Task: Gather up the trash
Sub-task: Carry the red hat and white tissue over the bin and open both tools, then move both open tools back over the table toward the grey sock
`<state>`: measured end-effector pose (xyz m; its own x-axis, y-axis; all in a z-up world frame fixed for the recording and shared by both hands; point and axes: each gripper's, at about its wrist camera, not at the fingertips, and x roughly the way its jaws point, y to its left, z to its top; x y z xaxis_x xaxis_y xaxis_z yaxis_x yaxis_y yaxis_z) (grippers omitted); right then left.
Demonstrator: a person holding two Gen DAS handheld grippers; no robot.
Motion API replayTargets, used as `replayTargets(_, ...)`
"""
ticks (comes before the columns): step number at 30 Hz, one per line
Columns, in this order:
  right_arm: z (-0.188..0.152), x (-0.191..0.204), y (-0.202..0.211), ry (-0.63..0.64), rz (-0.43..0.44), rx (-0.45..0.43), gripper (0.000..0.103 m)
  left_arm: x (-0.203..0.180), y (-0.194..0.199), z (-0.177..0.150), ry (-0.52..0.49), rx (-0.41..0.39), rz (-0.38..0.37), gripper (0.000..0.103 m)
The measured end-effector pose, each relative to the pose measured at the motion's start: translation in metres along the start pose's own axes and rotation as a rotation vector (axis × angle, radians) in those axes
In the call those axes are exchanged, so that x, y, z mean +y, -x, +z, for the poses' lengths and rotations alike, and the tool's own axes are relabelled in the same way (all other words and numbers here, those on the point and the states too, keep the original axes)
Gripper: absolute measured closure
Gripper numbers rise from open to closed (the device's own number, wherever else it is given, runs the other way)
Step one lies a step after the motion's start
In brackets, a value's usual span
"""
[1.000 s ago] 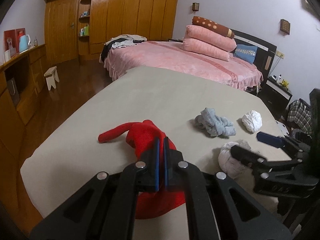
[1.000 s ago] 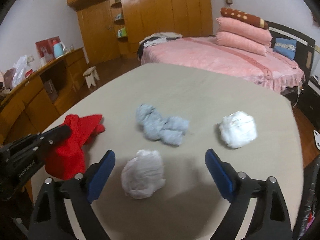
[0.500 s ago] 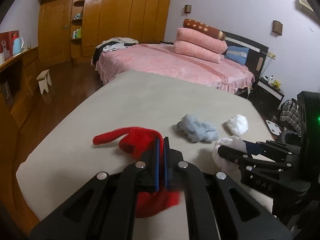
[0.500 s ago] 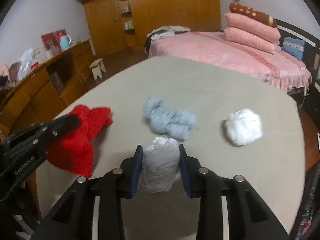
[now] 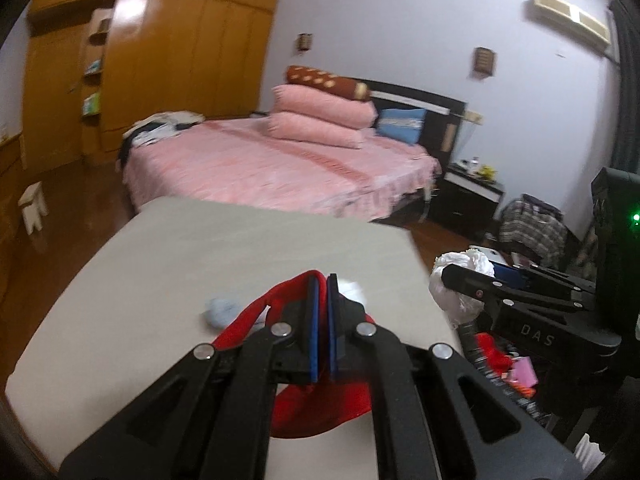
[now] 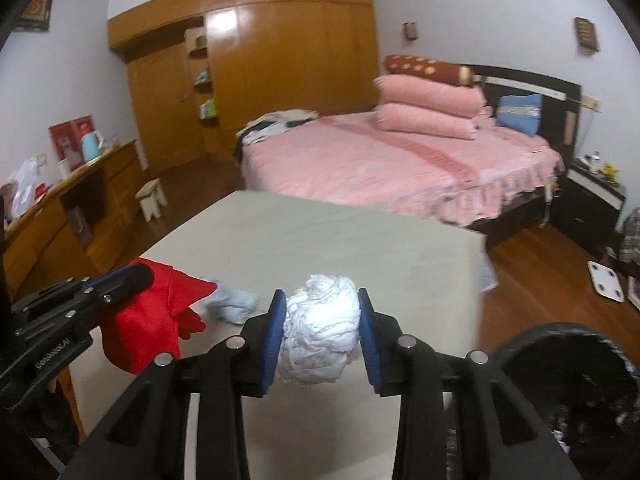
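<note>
My left gripper is clenched: its blue fingers stand almost together with a fold of the red cloth pinched between them. The cloth hangs below the fingers, clear of the beige surface; in the right wrist view it droops from the left gripper at the left edge of the frame.

My right gripper is grasping the white crumpled wad. Both blue fingers press into its sides, and the wad bulges above and below them. In the left wrist view the same wad shows at the tip of the right gripper, held off the right edge of the surface.

To the lower right of the right gripper, a dark bin stands on the floor beside the surface; its contents are too dark to identify.

On the surface, just beyond the left fingers, lies a pale blue-grey bundle; in the right wrist view it rests between the red cloth and the right fingers. A second white wad is partly hidden behind the left fingertips.

Beyond the surface stands a bed with a pink cover, stacked pink pillows and a brown spotted bolster. A wooden wardrobe fills the far wall. A small stool sits on the wooden floor at left.
</note>
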<state>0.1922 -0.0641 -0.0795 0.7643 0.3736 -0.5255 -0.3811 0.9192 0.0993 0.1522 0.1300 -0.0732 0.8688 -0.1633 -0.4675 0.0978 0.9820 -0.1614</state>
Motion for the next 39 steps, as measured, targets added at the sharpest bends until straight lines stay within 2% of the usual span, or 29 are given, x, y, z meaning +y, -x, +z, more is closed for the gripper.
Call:
replayTargets(8,-0.003,-0.07,0.048,-0.046,-0.141,-0.038,0.068,-0.086,-0.02,0.006,-0.077,-0.009,-0.157,0.1)
replayTargets(15,-0.024,-0.135,0.079,-0.108,-0.269,-0.031,0.068,-0.151,-0.044,0.003,-0.127,0.015,-0.29,0.1)
replayTargets(21,-0.038,-0.174,0.096,-0.15,-0.35,-0.022,0.068,-0.201,-0.064,-0.005,-0.163,0.032,-0.375,0.1)
replayTargets(26,-0.048,-0.2,0.103,-0.178,-0.396,-0.015,0.066,-0.226,-0.081,-0.013,-0.177,0.065,-0.424,0.1)
replayTargets(28,-0.053,-0.208,0.106,-0.187,-0.418,-0.016,0.065,-0.232,-0.09,-0.017,-0.176,0.091,-0.439,0.094)
replayTargets(29,-0.055,-0.21,0.108,-0.189,-0.426,-0.016,0.058,-0.235,-0.094,-0.021,-0.171,0.112,-0.452,0.08)
replayTargets(30,-0.058,-0.213,0.109,-0.193,-0.436,-0.017,0.048,-0.237,-0.097,-0.022,-0.167,0.121,-0.455,0.06)
replayTargets(34,-0.065,-0.223,0.118,-0.209,-0.463,-0.032,0.029,-0.233,-0.099,-0.029,-0.161,0.138,-0.447,0.052)
replayTargets(35,-0.066,-0.224,0.121,-0.21,-0.472,-0.039,0.019,-0.231,-0.098,-0.029,-0.162,0.137,-0.44,0.048)
replayTargets(36,-0.067,-0.225,0.123,-0.211,-0.476,-0.047,0.014,-0.228,-0.097,-0.028,-0.162,0.134,-0.434,0.044)
replayTargets(37,-0.067,-0.223,0.124,-0.212,-0.477,-0.051,0.012,-0.225,-0.095,-0.027,-0.166,0.127,-0.425,0.042)
replayTargets(38,-0.067,-0.223,0.124,-0.214,-0.476,-0.054,0.006,-0.221,-0.093,-0.026,-0.172,0.118,-0.411,0.035)
replayTargets(39,-0.067,-0.222,0.125,-0.217,-0.472,-0.06,0.006,-0.215,-0.089,-0.025,-0.178,0.105,-0.39,0.029)
